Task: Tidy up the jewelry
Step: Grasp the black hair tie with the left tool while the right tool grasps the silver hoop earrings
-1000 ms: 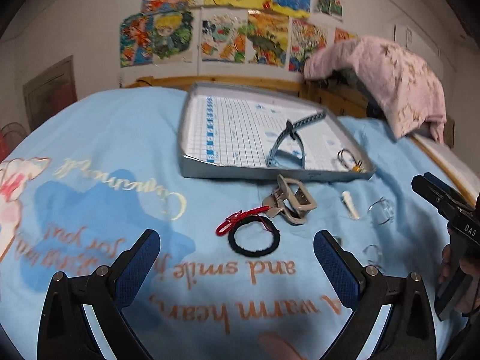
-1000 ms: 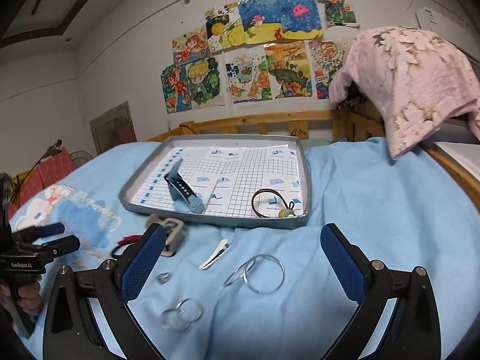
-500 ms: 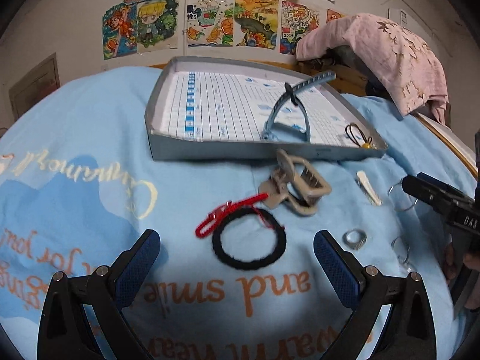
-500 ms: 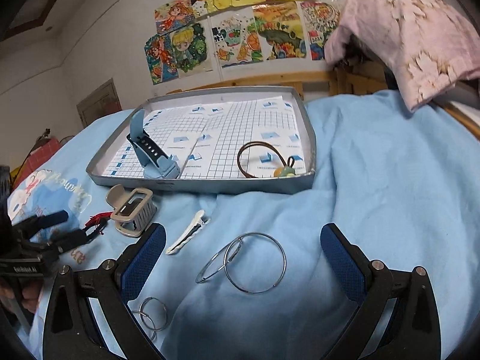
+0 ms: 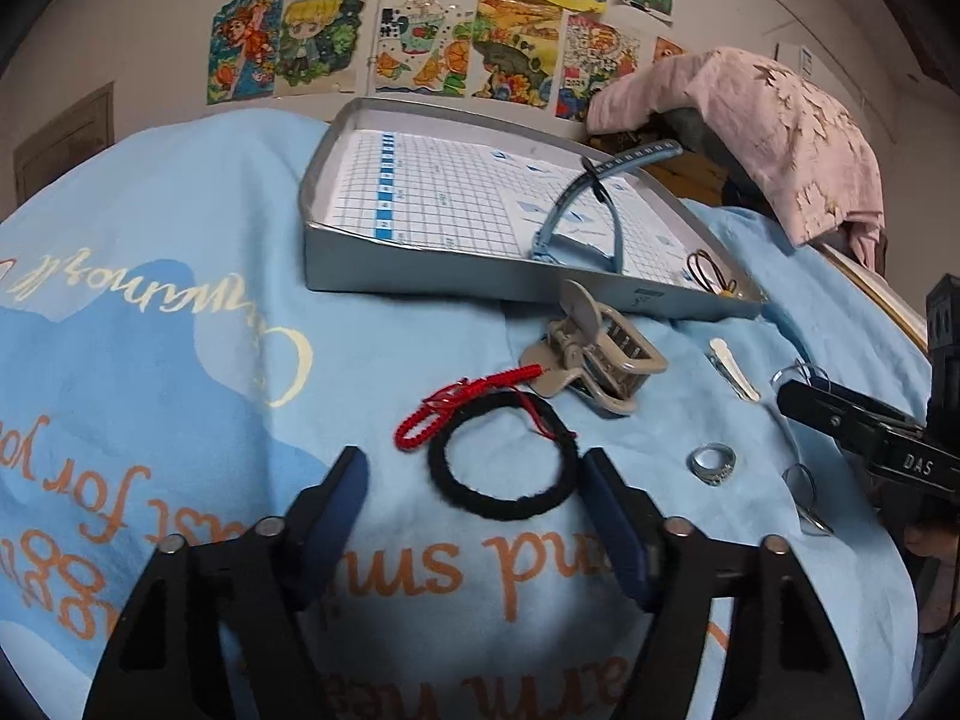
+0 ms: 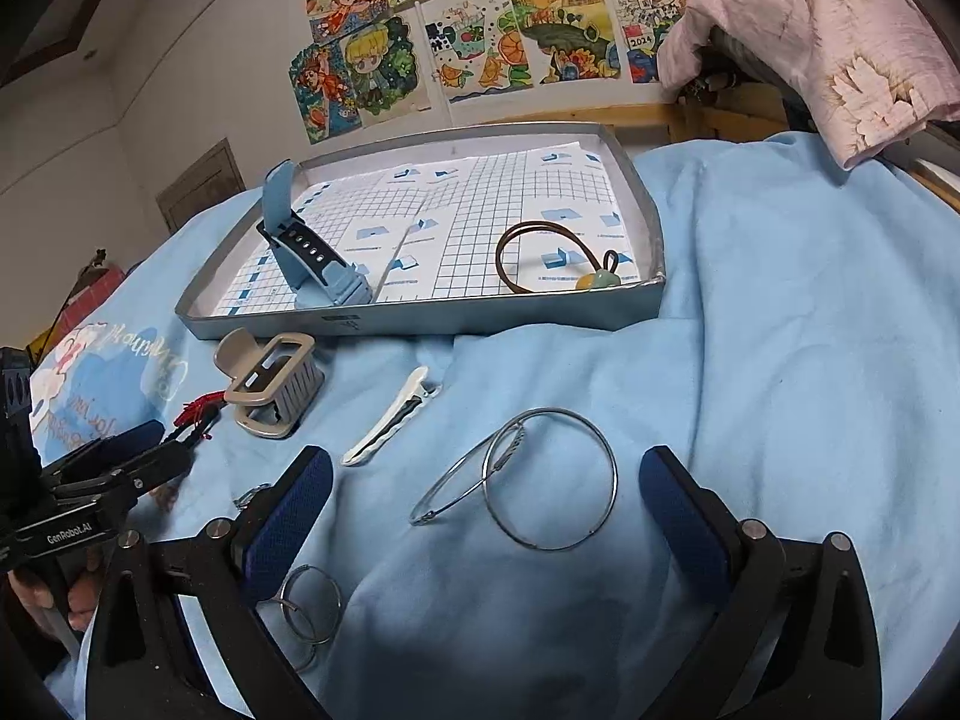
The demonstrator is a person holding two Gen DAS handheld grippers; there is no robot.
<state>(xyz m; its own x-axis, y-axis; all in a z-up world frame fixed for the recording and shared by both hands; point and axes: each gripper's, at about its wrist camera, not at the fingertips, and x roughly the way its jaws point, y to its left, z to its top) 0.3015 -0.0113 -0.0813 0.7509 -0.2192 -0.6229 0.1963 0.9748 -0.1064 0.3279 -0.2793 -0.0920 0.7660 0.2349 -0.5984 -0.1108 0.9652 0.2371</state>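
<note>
Your left gripper (image 5: pixel 468 480) hangs low over the blue blanket (image 5: pixel 150 312) on the bed with its jaws spread and nothing between the pads. The black hair tie (image 5: pixel 503 455) lies just ahead, in the gap between the jaws, its right edge close to the right pad, though whether they touch is unclear. A red braided cord (image 5: pixel 465 405) crosses the tie's far rim and runs up to the beige claw clip (image 5: pixel 594 354). Right of that lie the white hair clip (image 5: pixel 735 369) and a silver ring (image 5: pixel 712 463). Beyond them all sits the grey tray (image 5: pixel 456 276), holding a blue watch strap (image 5: pixel 591 213) and a brown hair elastic (image 5: pixel 708 270).

Your right gripper (image 6: pixel 486 492) also stands released, jaws wide and empty. The large wire bangle (image 6: pixel 549 477) rests on the blanket between them, nearer the right pad and touching neither. A pair of smaller rings (image 6: pixel 309 606) lies just under the left pad.
</note>
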